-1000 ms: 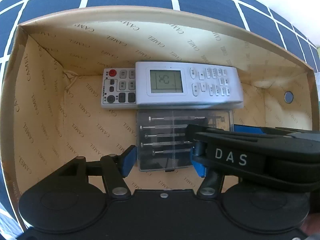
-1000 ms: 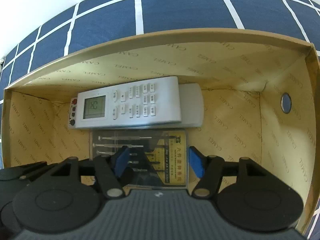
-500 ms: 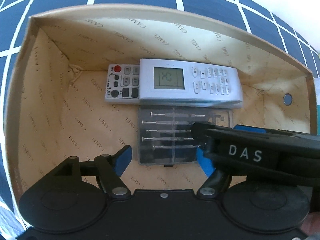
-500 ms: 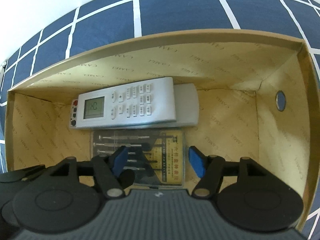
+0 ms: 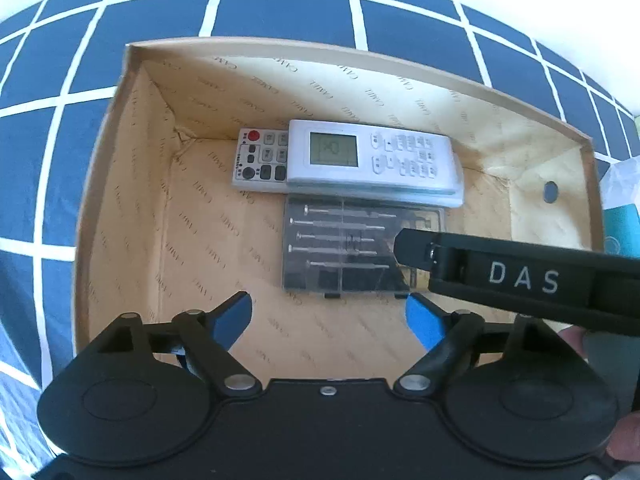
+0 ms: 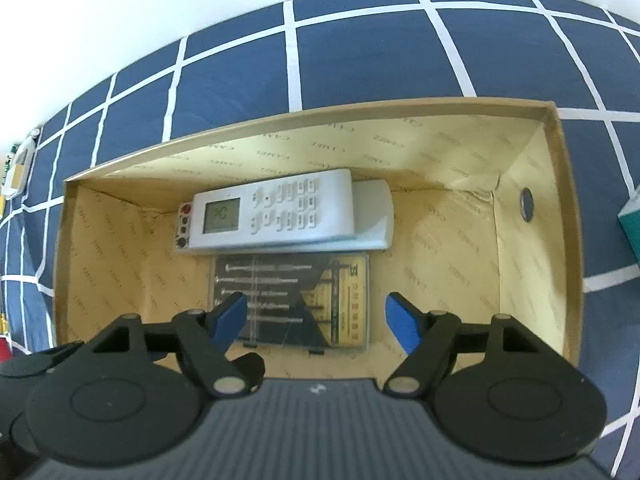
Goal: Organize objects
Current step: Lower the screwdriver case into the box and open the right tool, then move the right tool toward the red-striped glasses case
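A tan cardboard box (image 5: pixel 120 216) (image 6: pixel 536 248) sits on a navy checked cloth. Inside lie a white remote with a screen (image 5: pixel 372 160) (image 6: pixel 272 212) stacked on a second grey remote (image 5: pixel 260 160) (image 6: pixel 372 216), and in front of them a clear case of small screwdrivers (image 5: pixel 344 252) (image 6: pixel 292 300). My left gripper (image 5: pixel 330 316) is open and empty above the box's near side. My right gripper (image 6: pixel 314 318) is open and empty over the screwdriver case; its black body marked DAS (image 5: pixel 520 276) crosses the left wrist view.
The navy cloth with white lines (image 5: pixel 280 4) (image 6: pixel 360 52) surrounds the box. A teal object (image 5: pixel 620 224) (image 6: pixel 632 224) lies just right of the box. A small lock-like item (image 6: pixel 18 164) lies at the far left edge of the cloth.
Both grippers have pulled back and up from the box floor, so more of the box and cloth shows. The left gripper's jaws have opened wider. The screwdriver case lies still.
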